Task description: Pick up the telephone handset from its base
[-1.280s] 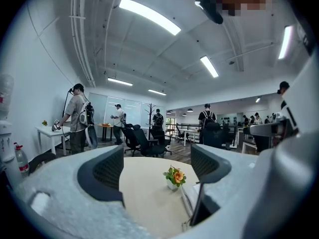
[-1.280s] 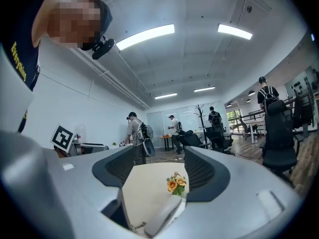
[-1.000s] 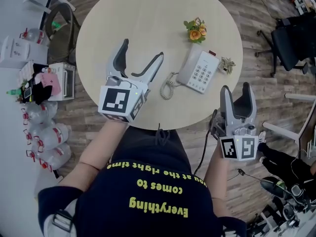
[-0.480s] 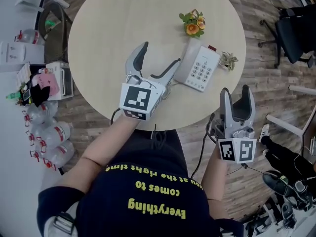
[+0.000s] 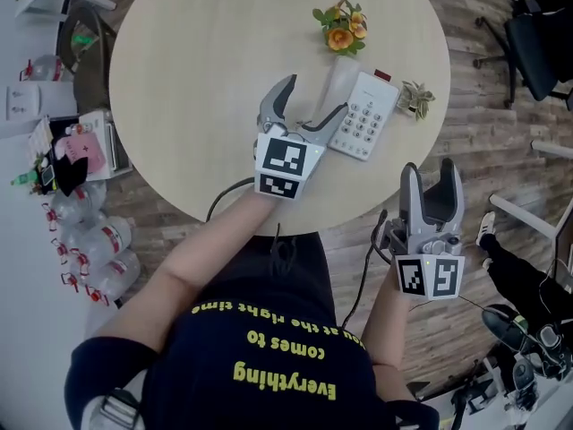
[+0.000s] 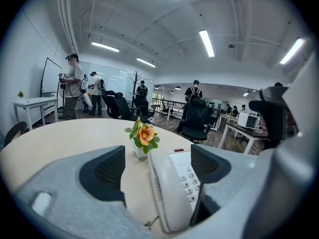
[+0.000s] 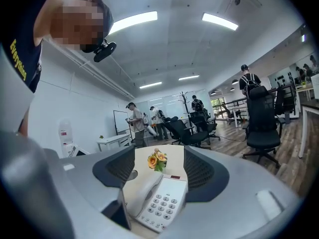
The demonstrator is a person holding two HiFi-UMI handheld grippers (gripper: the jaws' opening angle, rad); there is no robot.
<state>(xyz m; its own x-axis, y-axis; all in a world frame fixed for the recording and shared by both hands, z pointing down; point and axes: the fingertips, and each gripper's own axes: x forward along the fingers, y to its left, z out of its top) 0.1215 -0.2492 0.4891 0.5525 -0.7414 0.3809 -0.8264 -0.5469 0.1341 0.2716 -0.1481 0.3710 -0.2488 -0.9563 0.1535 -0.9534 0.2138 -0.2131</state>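
Note:
A white telephone (image 5: pixel 365 116) sits on the round beige table (image 5: pixel 197 79), with its handset (image 5: pixel 335 81) resting in the cradle along its left side. My left gripper (image 5: pixel 312 98) is open and straddles the near end of the handset. In the left gripper view the handset (image 6: pixel 167 193) lies between the two pads, and the right pad (image 6: pixel 209 166) hangs over the keypad (image 6: pixel 188 176). My right gripper (image 5: pixel 430 170) is open and empty, held off the table's near right edge. The right gripper view looks at the phone (image 7: pixel 162 205) from a distance.
A small pot of orange flowers (image 5: pixel 338 30) stands just beyond the phone, and a tiny plant (image 5: pixel 414 101) sits to its right. Black office chairs (image 5: pixel 546 34) stand at the far right. Water bottles (image 5: pixel 81 231) and boxes crowd the floor at left.
My left gripper has travelled right and forward across the table, from the open tabletop to the handset. The right gripper has hardly moved.

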